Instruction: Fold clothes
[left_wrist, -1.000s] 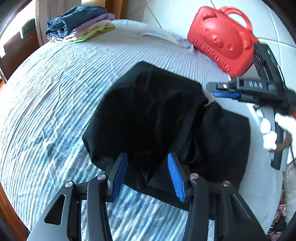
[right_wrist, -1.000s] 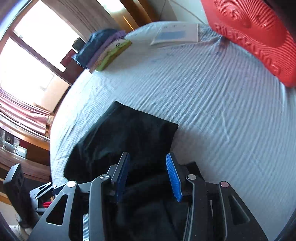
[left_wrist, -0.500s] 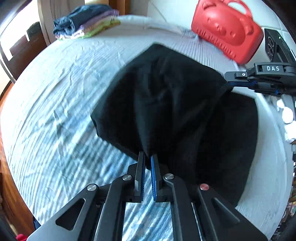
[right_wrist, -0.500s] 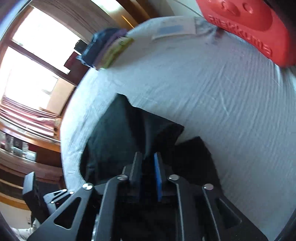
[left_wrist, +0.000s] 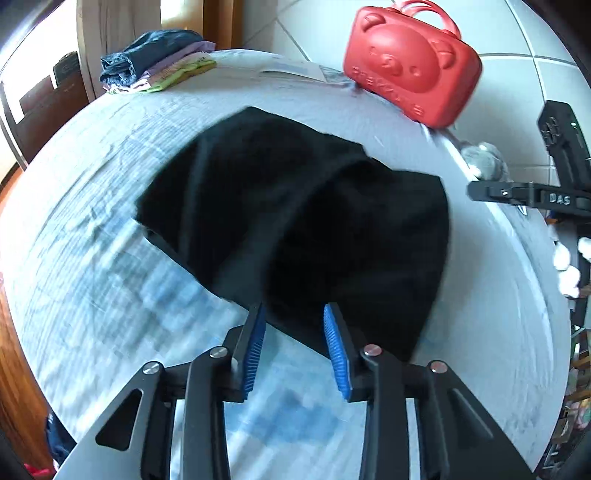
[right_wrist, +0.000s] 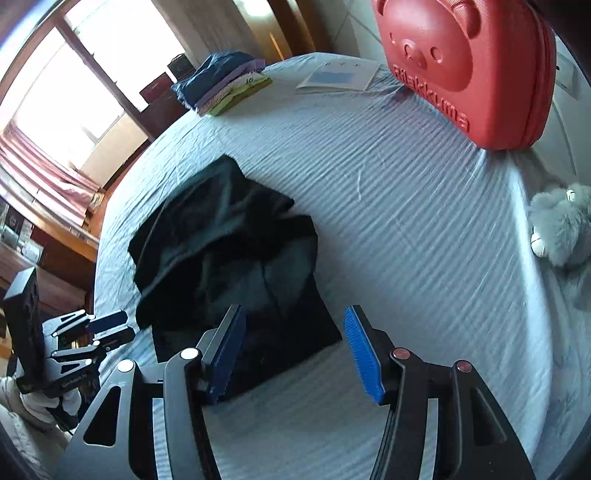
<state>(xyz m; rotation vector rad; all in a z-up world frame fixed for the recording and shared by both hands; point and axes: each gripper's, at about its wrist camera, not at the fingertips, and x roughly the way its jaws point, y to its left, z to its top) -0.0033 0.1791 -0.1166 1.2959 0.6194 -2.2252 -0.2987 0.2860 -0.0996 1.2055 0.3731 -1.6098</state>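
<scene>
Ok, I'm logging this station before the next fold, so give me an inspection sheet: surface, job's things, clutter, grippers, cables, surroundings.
Surface: bed with a wrinkled, pale blue striped sheet.
Job's things: black garment lying loosely bunched in the middle; folded clothes stack at the far corner.
Clutter: red bear-face case at the far side; paper sheet beside it; grey plush toy at the bed's edge.
Grippers: left gripper open at the garment's near edge, holding nothing; right gripper open above the garment, holding nothing.
Cables: nothing seen.
Surroundings: bright window, wooden furniture, tiled wall.
</scene>
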